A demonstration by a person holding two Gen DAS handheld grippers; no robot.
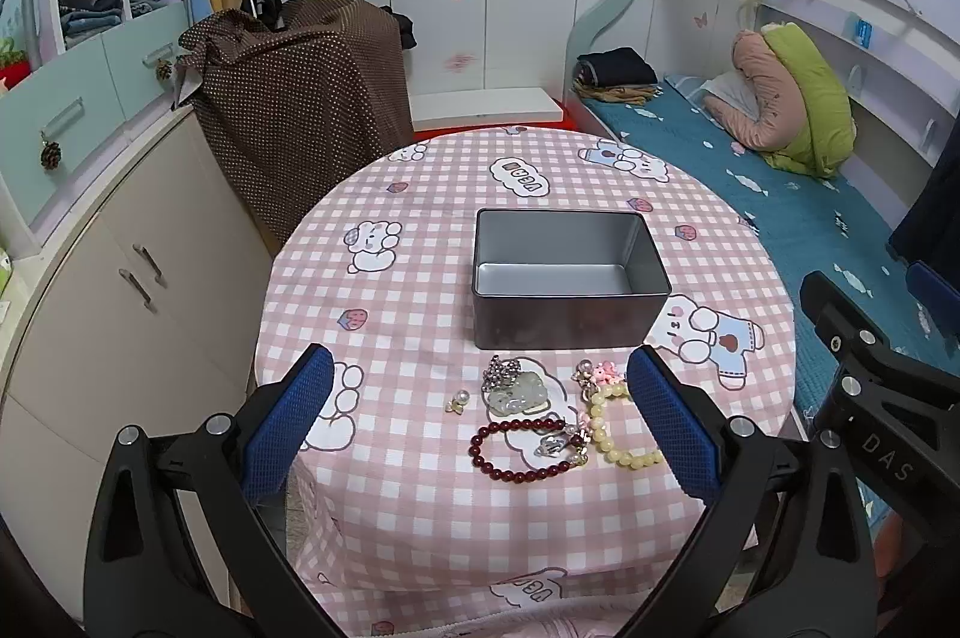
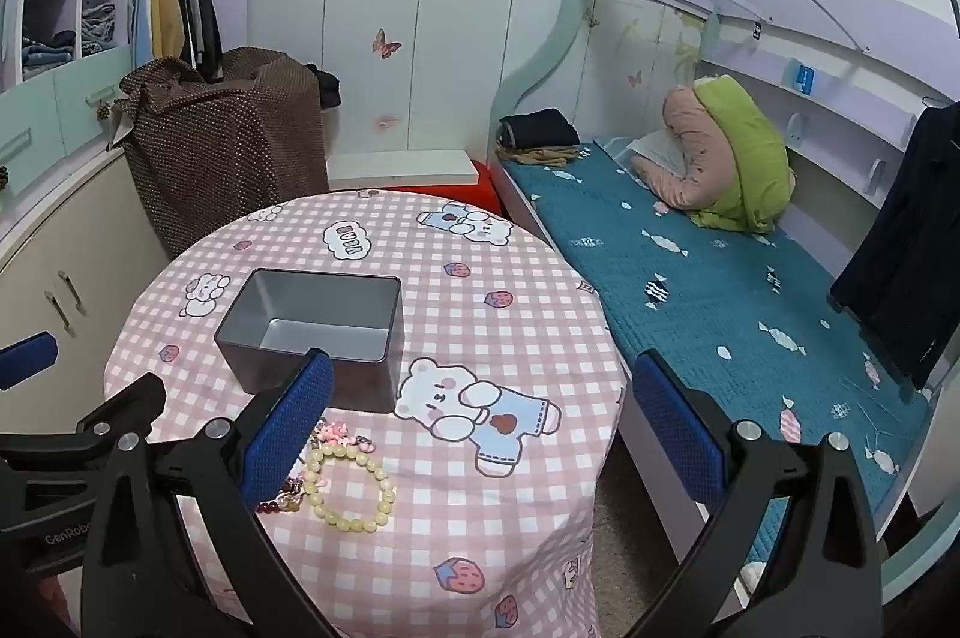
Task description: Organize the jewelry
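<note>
An empty grey metal box stands open on the round table; it also shows in the right wrist view. In front of it lie a dark red bead bracelet, a pale yellow bead bracelet, a jade pendant, a crystal brooch, a small pearl earring and a pink charm. My left gripper is open and empty above the jewelry. My right gripper is open and empty over the table's right edge.
A checked pink tablecloth with bears covers the table. A bed with a teal cover runs along the right. White cabinets and a brown cloth-covered object stand at the left and back.
</note>
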